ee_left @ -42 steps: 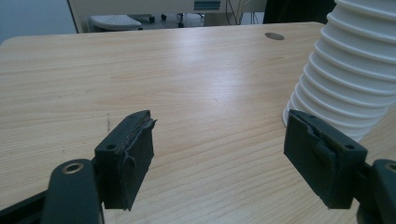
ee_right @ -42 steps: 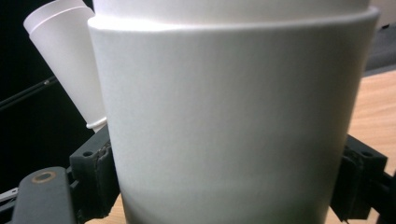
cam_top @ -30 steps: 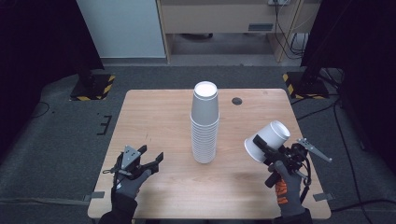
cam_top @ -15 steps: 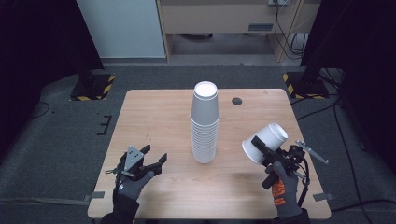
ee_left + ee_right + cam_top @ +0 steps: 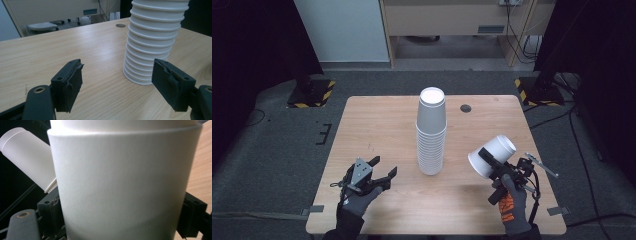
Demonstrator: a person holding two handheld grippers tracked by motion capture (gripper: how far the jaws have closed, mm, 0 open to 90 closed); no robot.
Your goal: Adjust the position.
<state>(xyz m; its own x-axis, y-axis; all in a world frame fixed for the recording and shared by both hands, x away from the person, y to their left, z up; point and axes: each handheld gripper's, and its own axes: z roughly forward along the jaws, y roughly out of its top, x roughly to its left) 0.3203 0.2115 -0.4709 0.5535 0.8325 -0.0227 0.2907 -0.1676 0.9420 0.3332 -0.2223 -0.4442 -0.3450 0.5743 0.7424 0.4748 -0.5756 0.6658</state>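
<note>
White cup [image 5: 493, 155] pinched in right gripper [image 5: 497, 167] jaws, left gripper [image 5: 382, 169] jaws spread, wooden table [image 5: 382, 125], grey floor [image 5: 277, 135]

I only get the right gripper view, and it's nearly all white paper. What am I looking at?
Observer: A single white cup, clamped in the right gripper and held tilted above the table.
Operator: Is it the only cup?
Observer: No. A tall stack of cups stands upside down at the middle of the table.
Operator: And the other hand?
Observer: The left gripper is open and holds nothing; the left gripper view shows its jaws apart, aimed toward the foot of the stack.
</note>
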